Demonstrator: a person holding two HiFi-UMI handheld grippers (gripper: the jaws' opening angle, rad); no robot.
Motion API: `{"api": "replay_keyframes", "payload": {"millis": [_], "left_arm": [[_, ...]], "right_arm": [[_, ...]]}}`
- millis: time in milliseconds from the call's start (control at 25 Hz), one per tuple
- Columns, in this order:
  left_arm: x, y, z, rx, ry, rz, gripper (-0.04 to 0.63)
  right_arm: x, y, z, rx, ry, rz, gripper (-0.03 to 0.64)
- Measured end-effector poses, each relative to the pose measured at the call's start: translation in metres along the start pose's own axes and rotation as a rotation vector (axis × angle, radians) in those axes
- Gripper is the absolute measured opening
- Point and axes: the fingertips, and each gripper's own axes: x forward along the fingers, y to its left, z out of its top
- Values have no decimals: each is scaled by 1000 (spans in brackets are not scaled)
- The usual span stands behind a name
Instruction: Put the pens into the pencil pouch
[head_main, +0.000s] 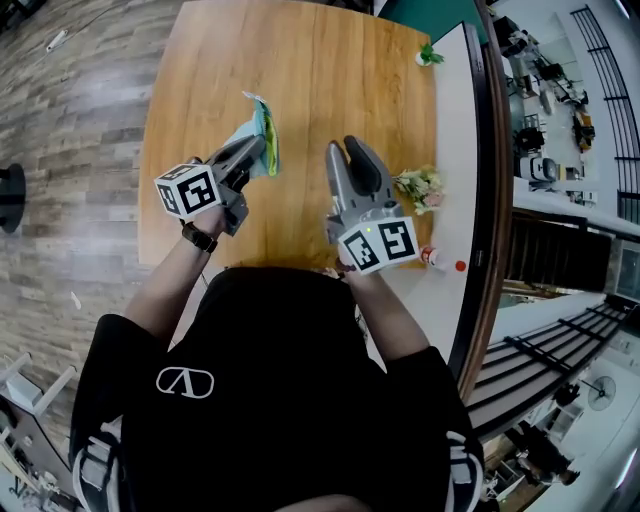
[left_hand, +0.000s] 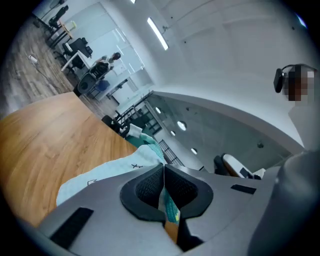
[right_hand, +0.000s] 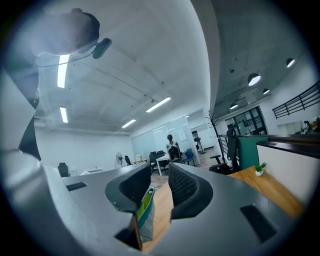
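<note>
Over the table: pencil pouch, clamped in our left gripper; right gripper beside it, jaws parted, gripping nothing. Pens unseen. Step: presenting pouch; next, we judge, opening it.

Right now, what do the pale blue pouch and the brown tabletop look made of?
Pale blue pouch: probably soft matte fabric; it folds limply in the left gripper, and its green edge looks woven. Brown tabletop: wood or wood-look laminate, smooth, slight sheen; long grain streaks show.
</note>
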Motion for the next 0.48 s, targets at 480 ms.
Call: {"api": "replay_keyframes", "payload": {"millis": [480], "left_arm": [[42, 102, -122, 16, 217, 167, 9]], "right_arm": [[-56, -42, -46, 60, 113, -153, 95]]}}
